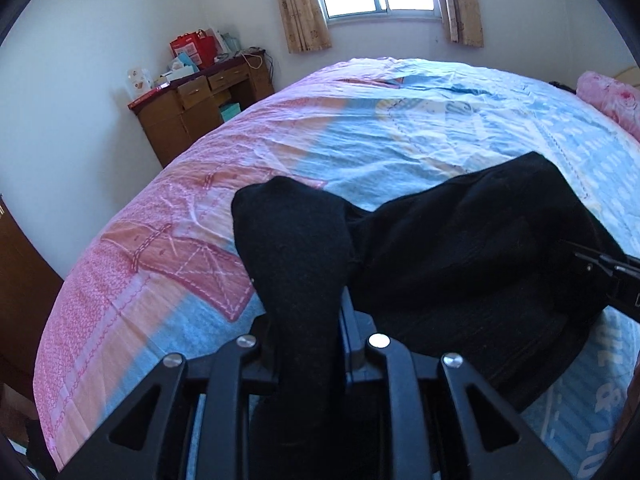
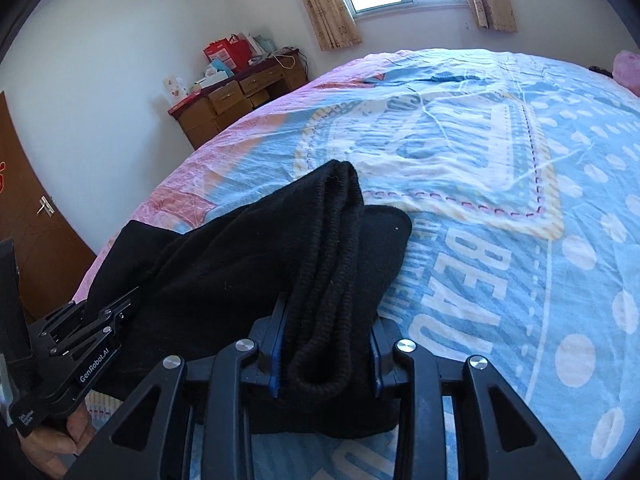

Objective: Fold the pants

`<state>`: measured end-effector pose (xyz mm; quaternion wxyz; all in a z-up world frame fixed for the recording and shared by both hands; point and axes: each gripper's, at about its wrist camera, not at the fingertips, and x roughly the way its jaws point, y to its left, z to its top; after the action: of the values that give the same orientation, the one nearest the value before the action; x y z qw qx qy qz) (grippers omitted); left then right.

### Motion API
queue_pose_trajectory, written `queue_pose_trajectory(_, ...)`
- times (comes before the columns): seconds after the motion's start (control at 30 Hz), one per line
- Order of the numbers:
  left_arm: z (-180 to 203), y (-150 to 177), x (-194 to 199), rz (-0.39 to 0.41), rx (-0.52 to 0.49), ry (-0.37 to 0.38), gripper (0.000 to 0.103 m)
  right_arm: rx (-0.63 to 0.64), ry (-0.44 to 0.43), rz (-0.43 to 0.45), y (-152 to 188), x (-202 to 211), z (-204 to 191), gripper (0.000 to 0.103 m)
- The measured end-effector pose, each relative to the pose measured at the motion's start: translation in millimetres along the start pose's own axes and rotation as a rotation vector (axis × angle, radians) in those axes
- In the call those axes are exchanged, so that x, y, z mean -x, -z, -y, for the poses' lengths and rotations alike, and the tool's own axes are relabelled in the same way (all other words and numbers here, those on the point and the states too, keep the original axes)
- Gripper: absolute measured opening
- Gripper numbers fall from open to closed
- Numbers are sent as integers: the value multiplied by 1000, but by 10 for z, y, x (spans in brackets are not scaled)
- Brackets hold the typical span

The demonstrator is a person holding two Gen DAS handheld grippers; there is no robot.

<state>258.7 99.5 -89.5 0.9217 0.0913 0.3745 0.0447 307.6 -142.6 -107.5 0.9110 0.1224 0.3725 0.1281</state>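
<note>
Knit black pants (image 2: 248, 264), bunched thick, clamped in both grippers over crinkled bedspread (image 2: 500, 184).

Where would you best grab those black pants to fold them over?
Grip the black pants by the near edge, one gripper per corner, coming in from the bed's near side. Left gripper and right gripper already clamp bunched folds there.

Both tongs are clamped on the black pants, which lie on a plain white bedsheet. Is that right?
One detail is off. The sheet is not plain white: the right wrist view shows a blue and pink print with lettering and dots. The left tongs and right tongs are each clamped on the black pants, as stated.
</note>
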Motion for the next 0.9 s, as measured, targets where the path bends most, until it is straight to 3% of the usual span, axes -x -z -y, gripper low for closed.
queue_pose_trajectory(0.4,16,9,-54,-13,-11,-30,26,-56,-4,-29,59,77,75,50)
queue_pose_trajectory(0.53,34,11,-64,-14,-19,-45,28,-86,69,43,152,385,66,51)
queue_pose_trajectory(0.63,56,15,-69,-15,-30,-61,28,42,233,121,267,631,-212,51)
queue_pose_trajectory(0.7,64,19,-65,-14,-37,-70,28,118,257,197,322,770,-398,51)
queue_pose_trajectory(0.77,75,21,-63,-13,-44,-78,28,201,222,235,326,811,-584,51)
queue_pose_trajectory(0.8,76,21,-63,-13,-44,-79,28,221,203,226,313,791,-623,50)
queue_pose_trajectory(0.87,73,20,-65,-14,-44,-80,29,249,132,194,274,706,-685,28)
queue_pose_trajectory(0.9,72,20,-64,-14,-44,-80,29,256,115,170,265,651,-683,26)
